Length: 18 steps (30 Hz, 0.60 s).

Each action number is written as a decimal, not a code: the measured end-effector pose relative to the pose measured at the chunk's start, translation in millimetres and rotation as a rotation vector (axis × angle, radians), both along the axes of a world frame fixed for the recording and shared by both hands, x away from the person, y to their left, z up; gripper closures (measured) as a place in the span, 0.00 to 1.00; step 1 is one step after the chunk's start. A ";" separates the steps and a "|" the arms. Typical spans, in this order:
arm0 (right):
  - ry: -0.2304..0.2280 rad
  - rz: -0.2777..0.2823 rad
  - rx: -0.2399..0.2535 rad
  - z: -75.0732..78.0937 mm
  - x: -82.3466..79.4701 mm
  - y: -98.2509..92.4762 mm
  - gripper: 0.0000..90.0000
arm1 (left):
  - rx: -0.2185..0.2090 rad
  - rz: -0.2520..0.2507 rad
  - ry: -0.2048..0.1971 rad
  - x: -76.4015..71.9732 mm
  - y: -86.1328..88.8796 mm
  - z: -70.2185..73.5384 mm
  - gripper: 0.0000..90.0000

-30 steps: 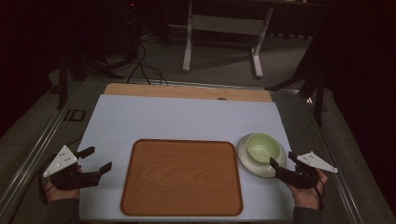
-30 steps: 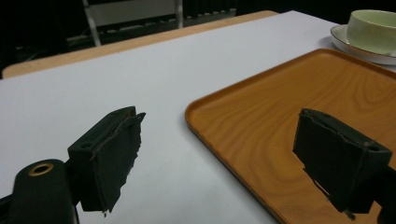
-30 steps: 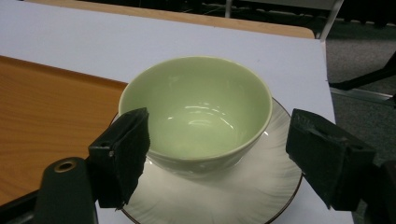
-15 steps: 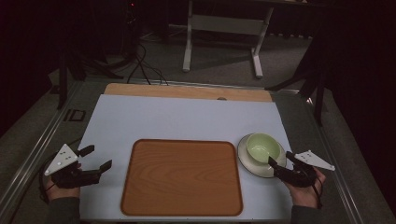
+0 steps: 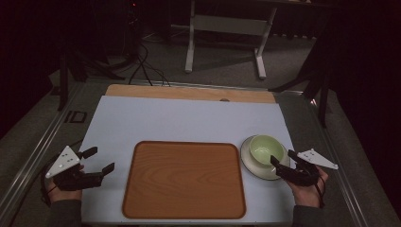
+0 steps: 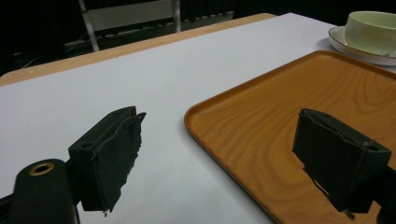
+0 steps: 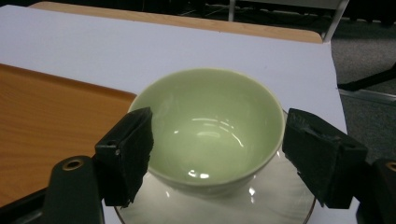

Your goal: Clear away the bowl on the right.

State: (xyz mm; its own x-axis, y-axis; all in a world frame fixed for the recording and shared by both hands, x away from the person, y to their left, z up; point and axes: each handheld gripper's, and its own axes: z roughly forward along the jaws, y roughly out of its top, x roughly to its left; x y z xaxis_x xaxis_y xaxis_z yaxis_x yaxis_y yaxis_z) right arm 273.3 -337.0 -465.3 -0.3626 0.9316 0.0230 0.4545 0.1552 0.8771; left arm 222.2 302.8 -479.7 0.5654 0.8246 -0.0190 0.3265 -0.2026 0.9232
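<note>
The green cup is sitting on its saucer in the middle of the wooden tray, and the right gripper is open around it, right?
Not quite. The green cup sits on its saucer, but on the white table cover beside the right edge of the wooden tray, not on it. The high view shows this. The right gripper is open, with a jaw on each side of the cup.

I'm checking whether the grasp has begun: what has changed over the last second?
The right gripper has eased slightly forward, toward the pale green ceramic bowl on its white saucer; its open jaws now flank the bowl without gripping it. The left gripper has stayed open beside the empty wooden tray. Bowl, saucer and tray have not moved.
</note>
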 end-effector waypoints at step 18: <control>0.012 -0.059 -0.009 4.3 21.5 -6.1 0.31 | -0.005 0.016 -0.003 0.2 -0.7 -1.7 0.17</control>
State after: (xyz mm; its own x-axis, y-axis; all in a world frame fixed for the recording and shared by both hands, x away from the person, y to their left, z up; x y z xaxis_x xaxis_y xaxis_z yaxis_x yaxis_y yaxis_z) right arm 294.8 -343.1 -461.0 -0.3066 0.9517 0.0187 0.4735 0.1355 0.8703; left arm 222.5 302.1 -481.4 0.5523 0.8334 -0.0216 0.3271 -0.1928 0.9251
